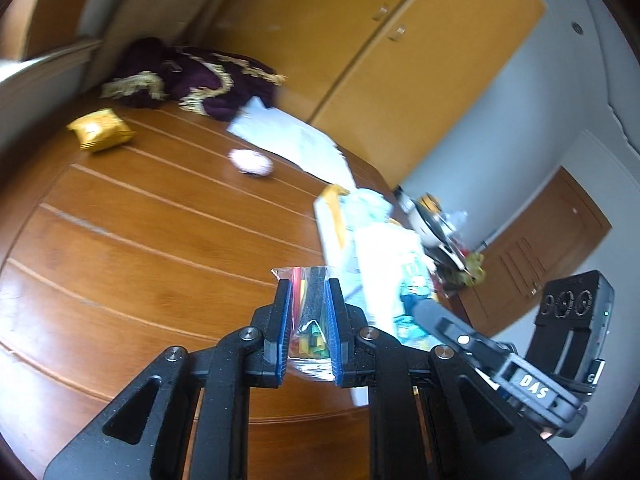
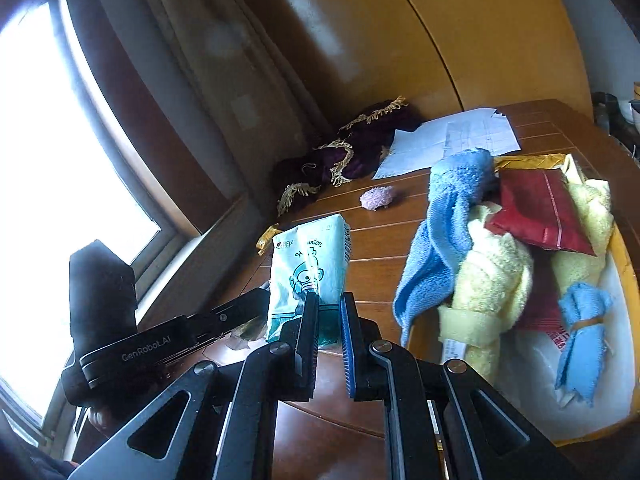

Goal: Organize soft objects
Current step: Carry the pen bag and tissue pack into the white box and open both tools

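My left tongs [image 1: 307, 284] grip a clear bag [image 1: 308, 344] of coloured bits, low centre of the frame. My right tongs [image 2: 329, 300] stand narrow, a gap between the pads; I cannot tell if they touch the tissue pack [image 2: 310, 268] just behind. Towels [image 2: 452, 216] fill the box [image 2: 624, 264] at right, pink puff [image 2: 377, 197] mid-table [image 1: 140, 240]

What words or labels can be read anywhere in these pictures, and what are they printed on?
"DAS": on the right tool, seen from the left camera.
"GenRobot.AI": on the left tool, seen from the right camera.
Cursive word ending in "odon": on the tissue pack; the small logo beside it is too blurred.
Red print on the white bag in the box: too small to read.
Papers: unreadable.
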Demonstrator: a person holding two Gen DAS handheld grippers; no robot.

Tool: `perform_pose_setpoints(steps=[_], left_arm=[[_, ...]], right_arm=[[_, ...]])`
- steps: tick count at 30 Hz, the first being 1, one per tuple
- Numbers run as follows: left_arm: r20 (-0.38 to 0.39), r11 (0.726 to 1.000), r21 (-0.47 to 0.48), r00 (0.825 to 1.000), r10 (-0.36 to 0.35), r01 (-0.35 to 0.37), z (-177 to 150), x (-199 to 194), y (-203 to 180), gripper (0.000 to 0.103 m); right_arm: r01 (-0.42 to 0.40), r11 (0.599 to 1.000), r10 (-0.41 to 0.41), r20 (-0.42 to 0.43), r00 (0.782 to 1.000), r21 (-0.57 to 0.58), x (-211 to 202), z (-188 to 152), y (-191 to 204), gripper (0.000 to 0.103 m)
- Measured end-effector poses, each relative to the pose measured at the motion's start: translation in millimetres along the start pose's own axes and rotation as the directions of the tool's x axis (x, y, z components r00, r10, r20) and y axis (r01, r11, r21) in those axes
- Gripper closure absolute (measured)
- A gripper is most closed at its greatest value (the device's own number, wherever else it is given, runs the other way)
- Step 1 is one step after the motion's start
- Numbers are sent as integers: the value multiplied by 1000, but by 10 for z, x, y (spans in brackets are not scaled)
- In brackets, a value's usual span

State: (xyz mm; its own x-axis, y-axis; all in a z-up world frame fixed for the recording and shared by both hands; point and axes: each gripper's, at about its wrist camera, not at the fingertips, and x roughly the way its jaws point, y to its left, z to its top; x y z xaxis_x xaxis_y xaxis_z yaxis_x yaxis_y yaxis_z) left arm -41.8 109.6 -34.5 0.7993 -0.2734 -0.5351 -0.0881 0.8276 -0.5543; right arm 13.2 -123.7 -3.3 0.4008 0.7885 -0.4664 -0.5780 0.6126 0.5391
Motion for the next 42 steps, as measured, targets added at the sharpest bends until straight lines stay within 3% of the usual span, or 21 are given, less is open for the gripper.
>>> perform_pose_setpoints(steps=[5, 15, 23, 28, 32, 36, 38, 40, 42], left_arm=[[-30, 996, 69, 998, -56, 58, 24, 150, -465, 90], [-158, 970, 175, 977, -143, 170, -128, 568, -1246, 90], [-287, 971, 188, 954, -90, 148, -393, 1096, -1420, 90], [-294, 959, 260, 955, -30, 110, -549, 1220, -1486, 89], [-307, 945, 311, 952, -6, 106, -640, 1261, -1487, 89], [-318, 945, 302, 948, -23, 124, -621, 1259, -1431, 80], [-330, 947, 271, 941, -75, 170, -606, 1194, -1383, 61], [-305, 945, 238, 941, -146, 224, -571, 1052, -1308, 47], [-255, 949, 215, 952, -172, 229, -504, 904, -1231, 43]], right_arm=[[20, 998, -22, 38, 999, 56, -295, 46, -384, 92], [144, 980, -153, 55, 987, 139, -696, 24, -1006, 92], [247, 957, -249, -12, 969, 153, -721, -19, -1266, 92], [335, 937, -332, -46, 942, 99, -646, -62, -1247, 91], [349, 935, -347, -41, 937, 69, -653, -64, -1236, 87], [344, 936, -343, -28, 939, 67, -663, -61, -1224, 87], [331, 941, -331, -8, 944, 72, -698, -49, -1200, 84], [307, 948, -310, 18, 951, 78, -739, -35, -1148, 74], [285, 957, -287, 45, 957, 51, -768, -25, -1035, 72]])
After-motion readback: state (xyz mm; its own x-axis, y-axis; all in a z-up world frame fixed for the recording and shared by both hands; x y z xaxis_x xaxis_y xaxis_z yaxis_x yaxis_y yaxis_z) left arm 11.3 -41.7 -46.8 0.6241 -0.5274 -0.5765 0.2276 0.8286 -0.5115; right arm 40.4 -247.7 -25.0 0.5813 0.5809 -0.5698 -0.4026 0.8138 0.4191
